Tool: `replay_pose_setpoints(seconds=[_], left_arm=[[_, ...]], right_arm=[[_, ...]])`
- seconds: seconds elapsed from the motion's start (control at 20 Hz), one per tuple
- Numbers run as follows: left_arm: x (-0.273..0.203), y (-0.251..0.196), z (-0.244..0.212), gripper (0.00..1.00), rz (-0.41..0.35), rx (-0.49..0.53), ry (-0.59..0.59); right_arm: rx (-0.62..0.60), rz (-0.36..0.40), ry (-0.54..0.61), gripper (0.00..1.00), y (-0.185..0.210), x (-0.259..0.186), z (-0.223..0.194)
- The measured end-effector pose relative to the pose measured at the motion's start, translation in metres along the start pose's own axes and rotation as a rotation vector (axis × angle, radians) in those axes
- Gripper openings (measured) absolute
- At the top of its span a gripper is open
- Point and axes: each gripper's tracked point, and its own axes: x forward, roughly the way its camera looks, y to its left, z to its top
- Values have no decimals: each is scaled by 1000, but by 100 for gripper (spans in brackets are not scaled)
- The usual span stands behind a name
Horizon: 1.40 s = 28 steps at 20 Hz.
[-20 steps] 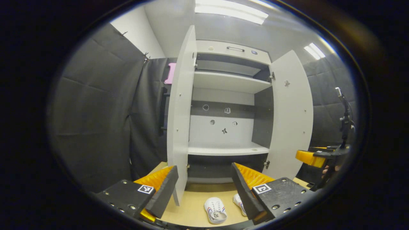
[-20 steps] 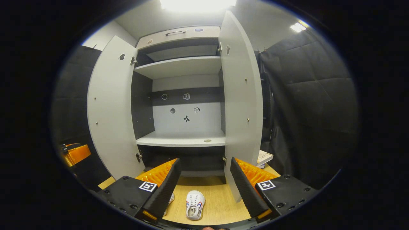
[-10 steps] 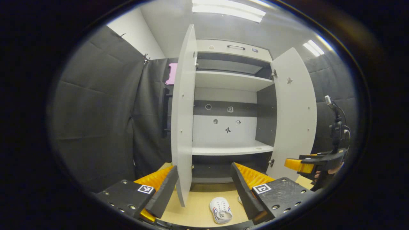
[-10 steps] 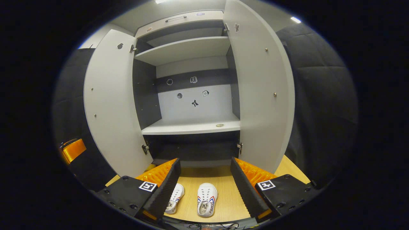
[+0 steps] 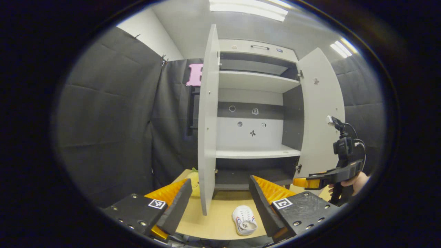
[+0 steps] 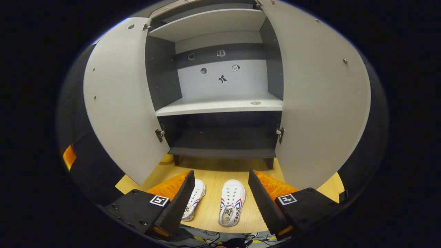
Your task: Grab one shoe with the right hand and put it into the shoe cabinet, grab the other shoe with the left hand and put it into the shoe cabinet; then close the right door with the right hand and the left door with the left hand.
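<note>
Two white shoes with red and blue stripes lie side by side on the wooden floor in the right gripper view: the right shoe sits between the fingers of my open right gripper, the left shoe is partly behind one finger. The shoe cabinet stands ahead with both doors open: left door, right door. In the left gripper view, my left gripper is open and empty, with one shoe low between its fingers. The other gripper, held by a hand, hangs at the right.
The wooden floor stretches before the cabinet. The left door's edge stands close in front of my left gripper. A yellow object lies behind that door. Cables lie at the near edge.
My right gripper has tilted down and moved closer to the shoes, which now sit higher and larger between its fingers. The left gripper's view has drifted left; the other gripper has dropped lower.
</note>
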Motion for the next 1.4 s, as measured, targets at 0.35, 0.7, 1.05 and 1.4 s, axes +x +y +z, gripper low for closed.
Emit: replay_pose_setpoints(seconds=[0.35, 0.7, 1.05, 1.4], left_arm=[[-13, 2, -28, 94, 26, -77, 51], [-20, 8, -51, 96, 45, -66, 100], [-21, 9, -72, 96, 41, -74, 146], [-10, 5, -88, 96, 18, -59, 186]], right_arm=[[14, 0, 73, 98, -1, 40, -43], [51, 51, 183, 99, 14, 78, -92], [18, 29, 339, 99, 11, 111, -155], [-16, 6, 456, 99, 13, 134, -193]])
